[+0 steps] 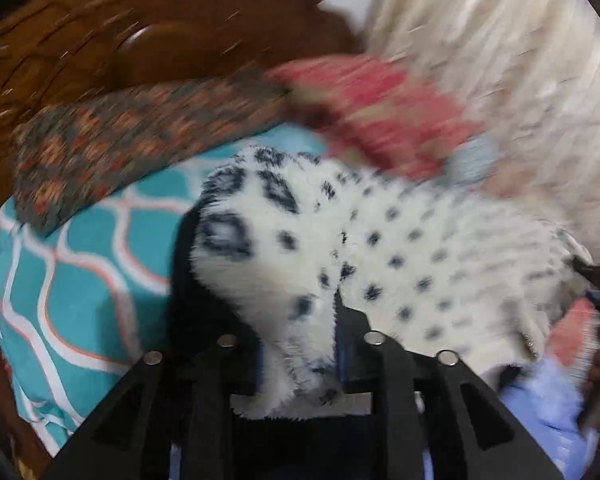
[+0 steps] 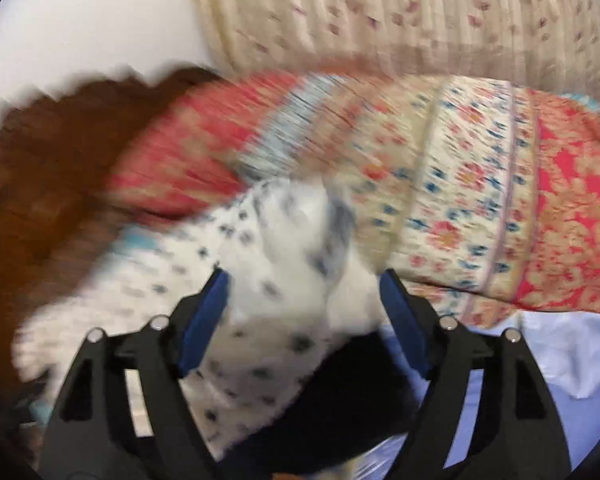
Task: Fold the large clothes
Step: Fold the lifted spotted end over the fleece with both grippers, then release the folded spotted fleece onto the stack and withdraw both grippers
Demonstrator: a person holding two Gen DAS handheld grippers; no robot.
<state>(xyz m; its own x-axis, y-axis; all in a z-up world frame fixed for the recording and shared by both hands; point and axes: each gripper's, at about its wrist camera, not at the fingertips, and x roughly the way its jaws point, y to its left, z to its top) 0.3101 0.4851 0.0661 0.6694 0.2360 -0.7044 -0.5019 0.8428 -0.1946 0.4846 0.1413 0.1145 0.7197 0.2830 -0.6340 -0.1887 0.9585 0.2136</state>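
The garment is a fluffy white piece with dark spots point(image 1: 380, 248), lined in black. In the left wrist view my left gripper point(image 1: 298, 344) is shut on a bunched fold of it, fur filling the narrow gap between the blue pads. The rest drapes off to the right. In the right wrist view the same spotted garment point(image 2: 284, 248) lies between the fingers of my right gripper point(image 2: 304, 300). Its jaws stand wide apart, and the blue pads point(image 2: 204, 312) do not press the fabric. Both views are motion-blurred.
A teal patterned bedsheet point(image 1: 80, 280) covers the bed. A dark patterned pillow point(image 1: 112, 152) leans on the carved wooden headboard point(image 1: 140, 40). A red and cream quilt point(image 2: 500, 208) lies behind. Cream curtains point(image 2: 380, 8) hang at the back. Light blue cloth point(image 2: 560, 360) lies at the right.
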